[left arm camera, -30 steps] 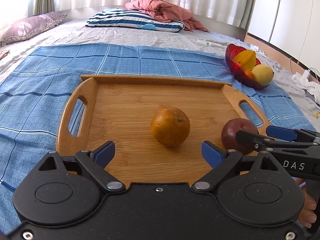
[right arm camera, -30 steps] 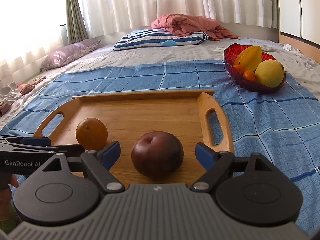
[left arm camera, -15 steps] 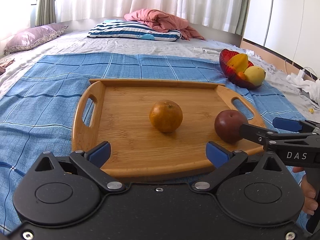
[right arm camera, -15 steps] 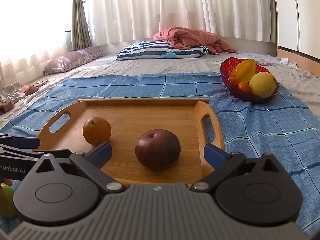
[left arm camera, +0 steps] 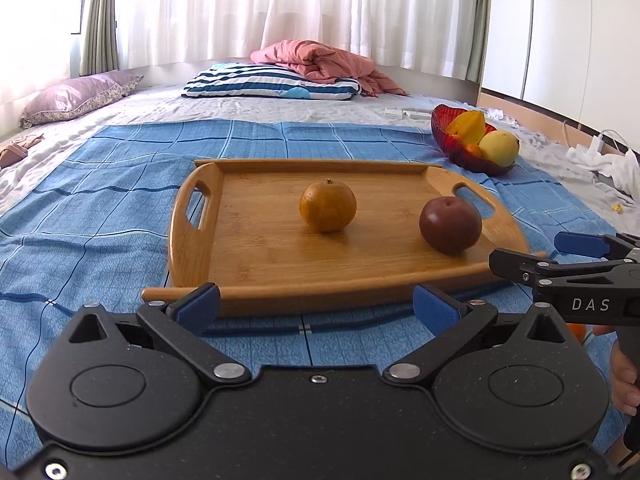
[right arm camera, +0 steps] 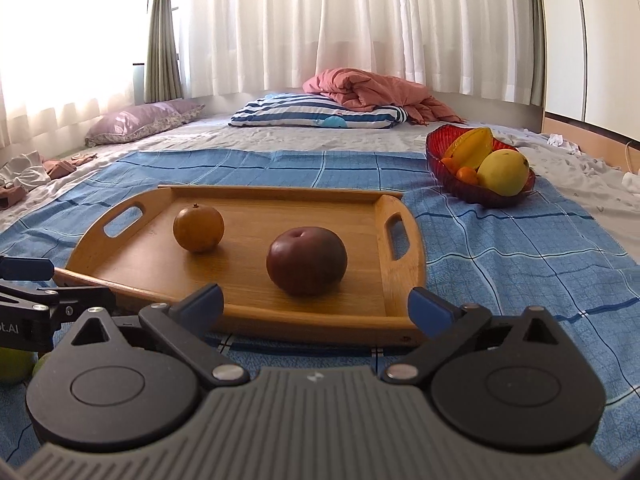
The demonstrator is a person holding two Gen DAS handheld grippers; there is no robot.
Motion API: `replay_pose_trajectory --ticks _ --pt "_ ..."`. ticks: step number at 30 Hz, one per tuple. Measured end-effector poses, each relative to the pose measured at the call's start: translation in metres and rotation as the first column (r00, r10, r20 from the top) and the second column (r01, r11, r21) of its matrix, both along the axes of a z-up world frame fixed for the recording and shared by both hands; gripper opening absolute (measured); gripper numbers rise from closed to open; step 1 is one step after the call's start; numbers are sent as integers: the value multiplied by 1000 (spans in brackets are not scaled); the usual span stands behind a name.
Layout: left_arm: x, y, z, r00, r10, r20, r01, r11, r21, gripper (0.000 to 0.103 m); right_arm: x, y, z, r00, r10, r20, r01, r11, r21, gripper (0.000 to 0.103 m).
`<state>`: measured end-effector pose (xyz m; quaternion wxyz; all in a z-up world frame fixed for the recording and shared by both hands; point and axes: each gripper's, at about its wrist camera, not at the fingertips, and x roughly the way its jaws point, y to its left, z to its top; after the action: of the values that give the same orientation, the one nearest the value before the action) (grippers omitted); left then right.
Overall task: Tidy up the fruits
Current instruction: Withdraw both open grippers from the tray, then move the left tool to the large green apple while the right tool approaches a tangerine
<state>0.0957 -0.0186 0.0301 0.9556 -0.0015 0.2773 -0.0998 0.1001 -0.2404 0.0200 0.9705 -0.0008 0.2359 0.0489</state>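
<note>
An orange point(left arm camera: 328, 207) and a dark red plum-like fruit point(left arm camera: 450, 225) sit on a wooden tray point(left arm camera: 256, 264) on the blue checked cloth. Both show in the right wrist view too: orange point(right arm camera: 198, 228), dark fruit point(right arm camera: 306, 260), tray point(right arm camera: 256, 312). My left gripper point(left arm camera: 316, 307) is open and empty, just in front of the tray's near edge. My right gripper point(right arm camera: 315, 307) is open and empty, in front of the tray's near right corner. A red bowl point(right arm camera: 472, 194) holds a starfruit, a yellow mango and small oranges at the far right.
Green fruit point(right arm camera: 16, 364) lies low at the left of the right wrist view, behind the other gripper. A striped pillow point(left arm camera: 272, 86) and a pink blanket point(left arm camera: 324, 60) lie at the head of the bed. A purple pillow point(left arm camera: 76, 98) is far left. White cables point(left arm camera: 604, 156) lie at the right.
Both grippers have pulled back from the tray and risen. The orange and the dark fruit stay on the tray, no longer between the fingers.
</note>
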Motion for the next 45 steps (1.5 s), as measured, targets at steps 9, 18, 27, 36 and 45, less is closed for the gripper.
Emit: replay_pose_trajectory --ticks 9,18,27,36,45 --pt "-23 0 -1 1000 2 17 -2 1000 -31 103 -27 6 -12 1000 -2 12 2 999 -35 103" --pt "-48 -2 -7 998 23 51 -22 1000 -17 103 -48 16 -24 1000 8 11 -6 996 -90 103" --pt "-68 -14 -6 997 -10 82 8 999 32 103 -62 19 -29 1000 13 26 -10 992 -123 103" --pt "-80 -22 -11 995 -66 80 61 996 68 103 -68 18 -32 1000 1 25 2 991 -134 103" --pt "-83 -25 -14 994 -90 63 87 995 50 102 -71 11 -36 1000 -23 4 23 992 -121 103"
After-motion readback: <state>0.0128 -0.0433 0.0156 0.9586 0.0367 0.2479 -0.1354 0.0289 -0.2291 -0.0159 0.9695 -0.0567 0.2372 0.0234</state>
